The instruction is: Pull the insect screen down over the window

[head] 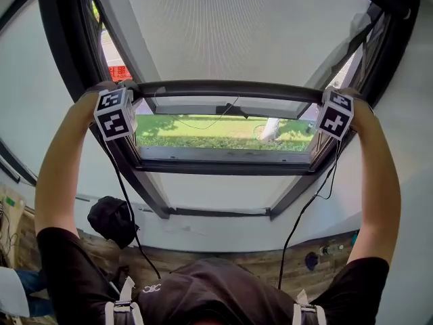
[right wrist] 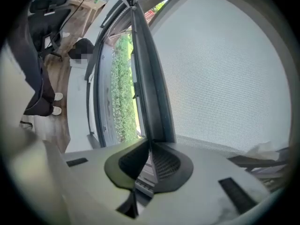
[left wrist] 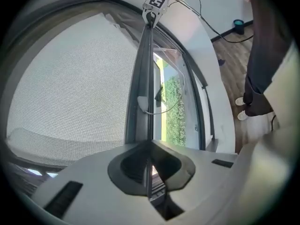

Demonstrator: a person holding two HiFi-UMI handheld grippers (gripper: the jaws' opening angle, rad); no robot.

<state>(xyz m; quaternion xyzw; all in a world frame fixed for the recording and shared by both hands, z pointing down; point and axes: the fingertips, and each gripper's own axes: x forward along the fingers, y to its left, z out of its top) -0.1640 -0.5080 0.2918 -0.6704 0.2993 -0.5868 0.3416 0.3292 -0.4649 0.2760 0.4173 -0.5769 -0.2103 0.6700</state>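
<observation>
A grey mesh insect screen [head: 230,26] covers the upper part of a dark-framed window [head: 145,175]. Its dark bottom bar [head: 230,89] runs across the middle of the head view. My left gripper [head: 132,95] is shut on the bar's left end, and my right gripper [head: 325,100] is shut on its right end. In the left gripper view the bar [left wrist: 143,83] runs away from the jaws, with mesh [left wrist: 70,88] to its left. In the right gripper view the bar [right wrist: 147,88] has mesh [right wrist: 220,74] to its right. Below the bar, grass [head: 216,133] shows through open glass.
White wall [head: 34,93] surrounds the window. A wooden floor [head: 325,263] lies below, with a dark bag [head: 111,221] at the left. Black cables [head: 125,202] hang from both grippers. A thin white cord [head: 203,124] dangles under the bar.
</observation>
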